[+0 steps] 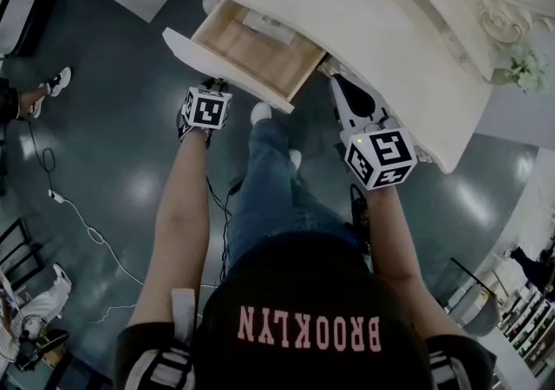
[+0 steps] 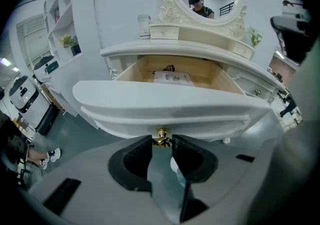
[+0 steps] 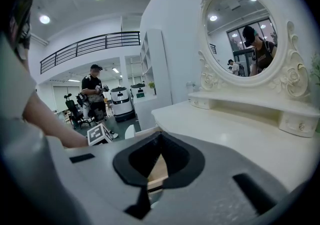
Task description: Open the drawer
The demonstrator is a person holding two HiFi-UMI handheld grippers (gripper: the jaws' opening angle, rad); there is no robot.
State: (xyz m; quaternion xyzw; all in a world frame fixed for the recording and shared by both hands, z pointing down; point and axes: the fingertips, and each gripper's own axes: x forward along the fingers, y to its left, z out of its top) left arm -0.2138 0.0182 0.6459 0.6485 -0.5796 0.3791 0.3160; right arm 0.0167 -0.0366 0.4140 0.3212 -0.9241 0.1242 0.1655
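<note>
Left fingers (image 2: 137,164): I am pinching the brass knob (image 2: 161,135) at their tips, parted only by its width, so my pull is running straight along the drawer (image 2: 165,100). The knob is sitting at twelve o'clock, dead between the tips. The drawer is standing well out from under the surface (image 2: 170,49).

Right fingers (image 3: 177,158): I am holding them closed and empty, idling beside the surface's edge, with the drawer at their ten o'clock.

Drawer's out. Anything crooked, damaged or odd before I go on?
Nothing stands out. The cream wooden drawer sits level and pulled out, the left gripper closed on its small brass knob.
</note>
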